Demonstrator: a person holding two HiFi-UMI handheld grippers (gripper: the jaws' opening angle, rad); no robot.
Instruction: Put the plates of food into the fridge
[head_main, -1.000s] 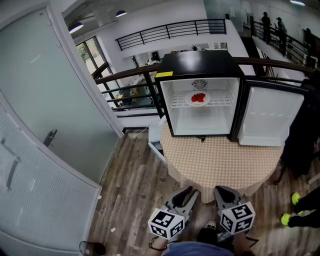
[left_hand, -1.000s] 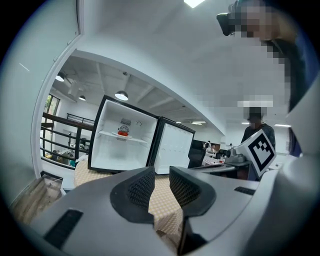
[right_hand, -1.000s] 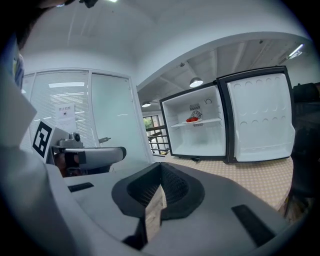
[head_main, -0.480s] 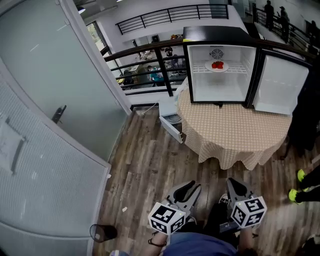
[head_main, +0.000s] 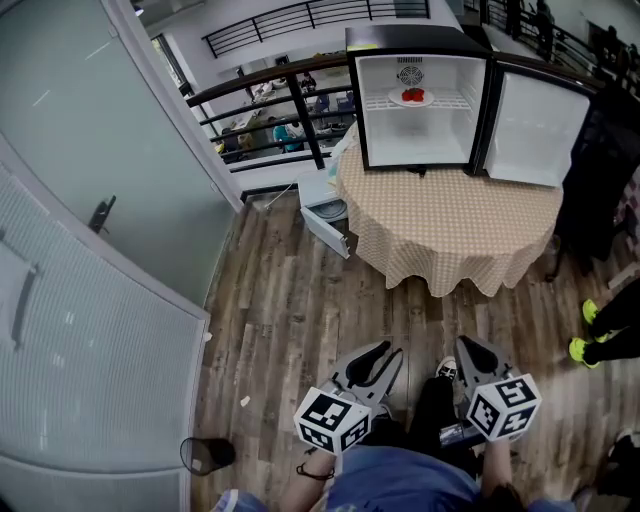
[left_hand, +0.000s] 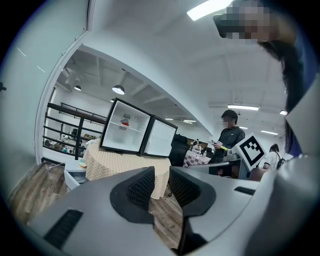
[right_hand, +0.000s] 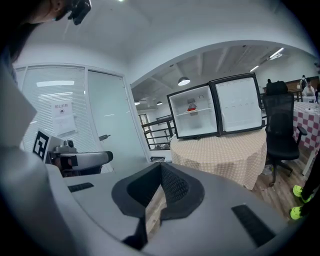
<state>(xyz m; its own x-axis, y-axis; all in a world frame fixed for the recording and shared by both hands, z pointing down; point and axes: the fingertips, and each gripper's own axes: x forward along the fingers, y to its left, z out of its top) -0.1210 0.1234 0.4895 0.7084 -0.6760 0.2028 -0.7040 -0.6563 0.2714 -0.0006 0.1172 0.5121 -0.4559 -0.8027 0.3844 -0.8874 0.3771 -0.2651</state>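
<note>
Fingers of my left gripper (head_main: 383, 353) and right gripper (head_main: 466, 346) are closed, both empty. Well away, the white plate of red food (head_main: 412, 96) sits on the white wire shelf (head_main: 447, 101) inside the open black mini fridge (head_main: 400, 40).

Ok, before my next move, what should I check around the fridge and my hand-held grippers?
1. Door of the fridge stands open: ok.
2. Plate sits inside the fridge, on the shelf: ok.
3. Left hand-held gripper empty, jaws nearly together: ok.
4. Right hand-held gripper empty, jaws together: ok.
5. Another plate ready to carry: cannot tell; none shows on the table.
</note>
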